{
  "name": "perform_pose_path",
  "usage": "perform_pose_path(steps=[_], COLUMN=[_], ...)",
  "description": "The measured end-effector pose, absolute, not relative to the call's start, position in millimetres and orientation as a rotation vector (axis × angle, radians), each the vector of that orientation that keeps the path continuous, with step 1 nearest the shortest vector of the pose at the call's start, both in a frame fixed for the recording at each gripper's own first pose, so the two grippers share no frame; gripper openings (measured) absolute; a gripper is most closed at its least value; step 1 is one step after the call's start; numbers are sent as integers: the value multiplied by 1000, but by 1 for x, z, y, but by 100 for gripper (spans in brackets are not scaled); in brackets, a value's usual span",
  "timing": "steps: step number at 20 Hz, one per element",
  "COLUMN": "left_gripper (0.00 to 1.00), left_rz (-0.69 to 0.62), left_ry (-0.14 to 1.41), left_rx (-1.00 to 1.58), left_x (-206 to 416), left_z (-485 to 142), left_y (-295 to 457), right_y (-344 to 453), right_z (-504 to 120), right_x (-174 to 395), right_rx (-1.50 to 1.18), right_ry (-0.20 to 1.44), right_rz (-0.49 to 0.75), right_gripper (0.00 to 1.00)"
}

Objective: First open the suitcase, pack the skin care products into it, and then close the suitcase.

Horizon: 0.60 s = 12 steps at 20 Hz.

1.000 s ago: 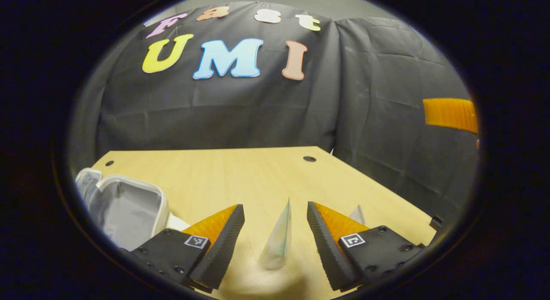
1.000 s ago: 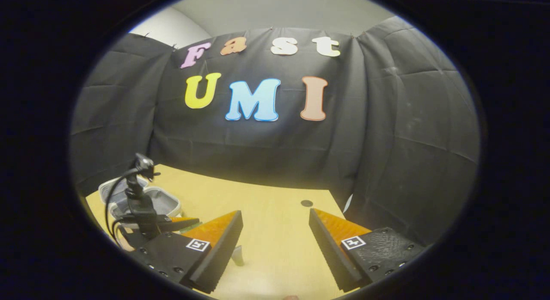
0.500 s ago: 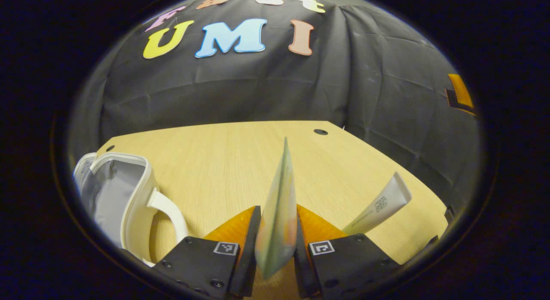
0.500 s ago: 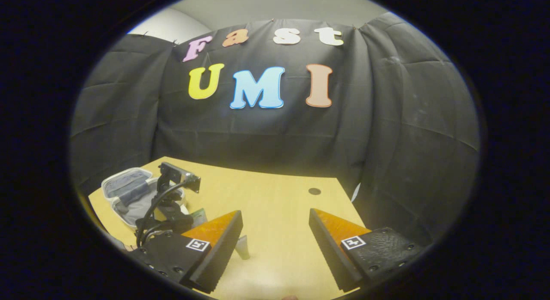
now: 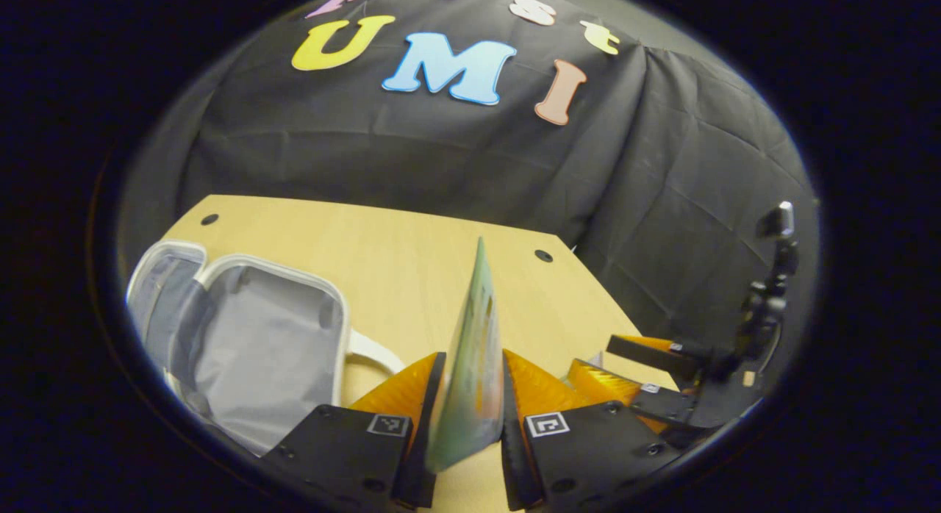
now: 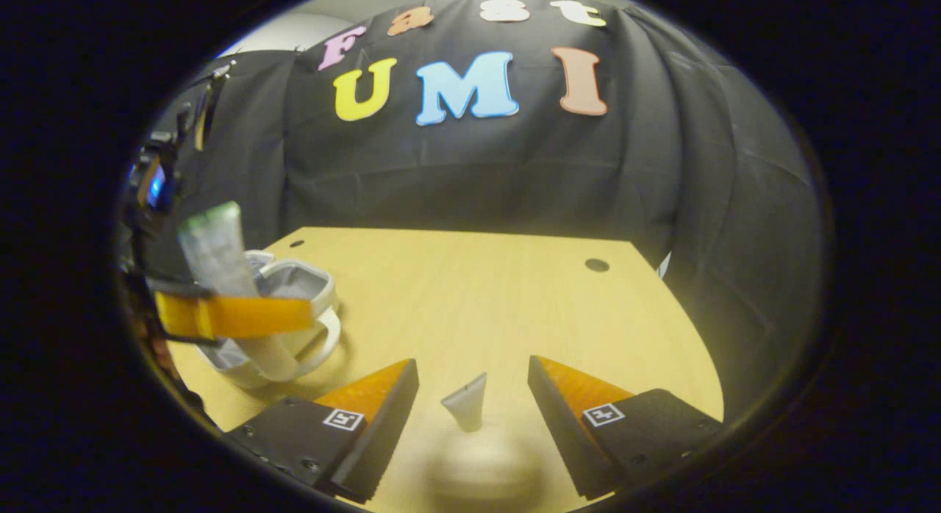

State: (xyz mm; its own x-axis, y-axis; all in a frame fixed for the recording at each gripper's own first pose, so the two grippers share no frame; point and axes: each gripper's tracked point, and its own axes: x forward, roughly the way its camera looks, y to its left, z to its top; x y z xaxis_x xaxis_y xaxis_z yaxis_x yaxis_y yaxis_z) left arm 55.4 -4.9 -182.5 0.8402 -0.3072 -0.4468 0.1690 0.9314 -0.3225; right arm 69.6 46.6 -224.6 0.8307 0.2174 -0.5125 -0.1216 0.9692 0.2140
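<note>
While the suitcase lies open at the lower left of the left gripper view, its pale grey lining bare and its white handle loop turned toward the middle of the bench, the left hand-held gripper is clamped on a flat tube of skin care product, both fingers pressing its broad faces as the crimped end points up at frame centre. Seen from the right gripper view, the same tube hangs raised at the left edge, above and just in front of the suitcase. At the bottom centre of that view the right hand-held gripper stands with its fingers wide apart around a second, smaller white tube, which touches neither finger; whether this tube stands on its cap or leans cannot be told from the blurred base. Both tubes look light and soft-walled, likely to buckle or slip if squeezed hard near the thin crimp, so a hold across the fuller middle of the body seems the safer choice. Packing appears barely begun, with the case showing nothing inside yet and its lid due to be shut afterward.
</note>
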Motion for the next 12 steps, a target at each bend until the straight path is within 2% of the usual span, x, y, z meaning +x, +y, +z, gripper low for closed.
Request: perform_pose_path(steps=[2, 4, 6, 7, 8, 12], left_gripper=[43, 43, 43, 43, 43, 43], left_rz=[-215, -178, -149, -139, -123, -116], left_ry=[535, 567, 615, 644, 670, 806], left_rx=[-268, -251, -243, -234, -221, -162], left_x=[40, 30, 26, 26, 27, 38], left_z=[-176, -180, -195, -204, -214, -260], left_y=[29, 60, 91, 106, 122, 167], right_y=[57, 61, 60, 65, 69, 101], right_z=[-250, -263, -268, -268, -266, -222], right_x=[71, 70, 71, 70, 68, 42], right_rx=[204, 242, 279, 307, 327, 393], right_ry=[636, 692, 710, 723, 733, 703], right_rz=[196, 188, 143, 142, 133, 128], right_gripper=[86, 73, 36, 24, 27, 22])
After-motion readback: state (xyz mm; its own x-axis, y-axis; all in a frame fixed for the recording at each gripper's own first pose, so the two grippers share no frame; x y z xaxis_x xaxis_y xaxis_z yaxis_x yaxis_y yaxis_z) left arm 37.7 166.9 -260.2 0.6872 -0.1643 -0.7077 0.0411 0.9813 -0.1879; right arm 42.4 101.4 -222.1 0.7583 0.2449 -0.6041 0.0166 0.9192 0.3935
